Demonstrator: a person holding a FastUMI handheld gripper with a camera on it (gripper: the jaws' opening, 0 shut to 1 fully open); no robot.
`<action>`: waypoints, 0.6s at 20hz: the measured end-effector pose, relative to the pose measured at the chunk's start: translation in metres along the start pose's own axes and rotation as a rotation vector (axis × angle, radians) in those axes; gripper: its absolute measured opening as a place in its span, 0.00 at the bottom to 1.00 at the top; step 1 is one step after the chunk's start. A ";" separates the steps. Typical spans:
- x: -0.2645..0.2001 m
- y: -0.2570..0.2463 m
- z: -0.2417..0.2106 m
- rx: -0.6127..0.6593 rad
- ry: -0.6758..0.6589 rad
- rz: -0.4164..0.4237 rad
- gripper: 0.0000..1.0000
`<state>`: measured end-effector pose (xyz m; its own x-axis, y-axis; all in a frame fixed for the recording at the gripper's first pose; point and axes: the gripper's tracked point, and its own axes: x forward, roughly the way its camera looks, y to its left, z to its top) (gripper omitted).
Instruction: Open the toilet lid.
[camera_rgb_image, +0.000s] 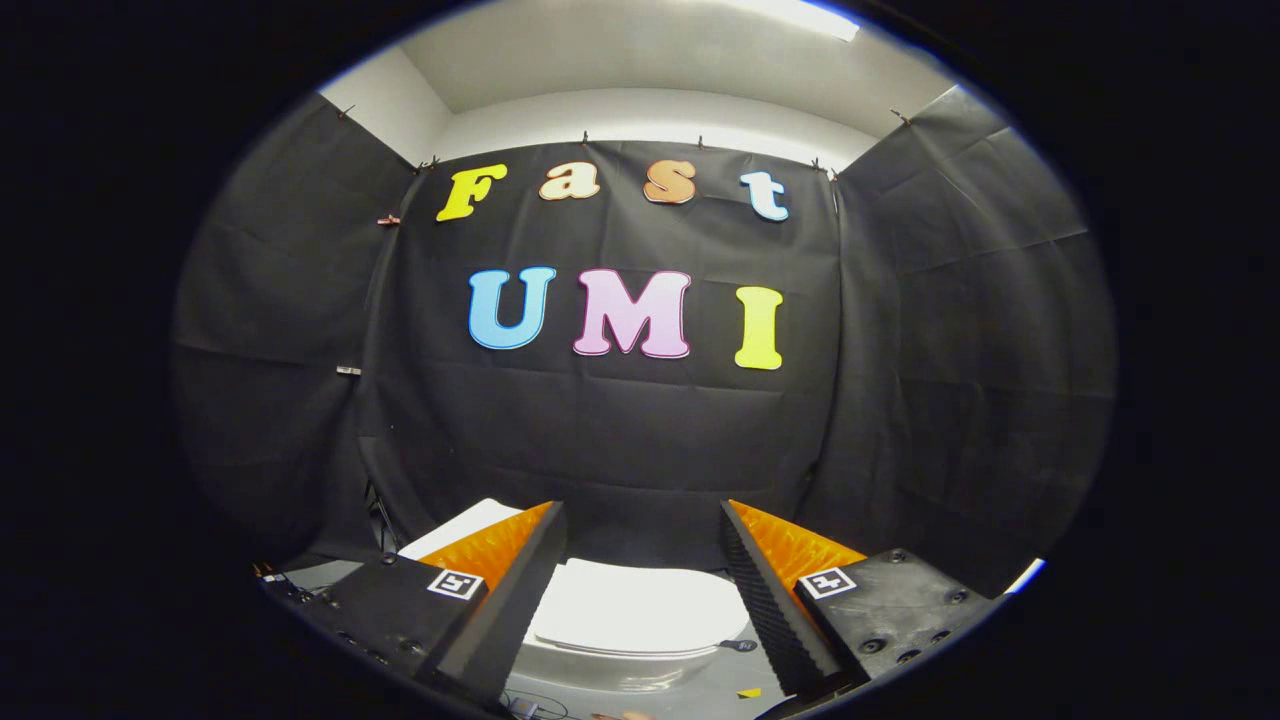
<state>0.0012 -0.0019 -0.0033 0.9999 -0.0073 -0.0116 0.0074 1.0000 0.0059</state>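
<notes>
Two fingers of the gripper (640, 560) stand spread wide apart w/ nothing between the pads; they grasp nothing. Seen through the gap, lower down and beyond the tips, lies the toilet (625, 660), white, on a grey floor (720, 690). Its toilet lid (630, 605) is down, flat on the bowl, brightly lit; front edge faces the gripper. A white block, prob. the tank (462, 528), shows past the left finger, partly hidden. Black cloth wall (620, 440) rises behind. A small dark object (740, 645) sits just beside the lid's right edge; what it is cannot be told. A yellow scrap (748, 692) lies on the floor near the bowl.

Step in hand (judgement): approach; lid untouched, task at its start. Gripper is held level and high, so it must drop and tilt down toward the lid's front rim.

To do it well: keep fingers parted until one slides under the front lip and the other over the top, approx. at the rim's centre, not a corner, to avoid twisting the hinge. Close gently, since glazed or plastic surfaces slip. Then lift along an arc about the rear hinge, not straight up, and let go once the lid leans on the tank.

Risk: glare hides the lip; go slow.
</notes>
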 end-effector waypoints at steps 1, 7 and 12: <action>0.002 -0.001 -0.001 0.000 0.004 0.000 0.98; 0.007 -0.008 -0.007 0.011 0.014 -0.027 0.99; 0.013 -0.028 -0.018 0.031 0.027 -0.066 0.99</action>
<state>0.0134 -0.0294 -0.0221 0.9966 -0.0723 -0.0396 0.0737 0.9967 0.0349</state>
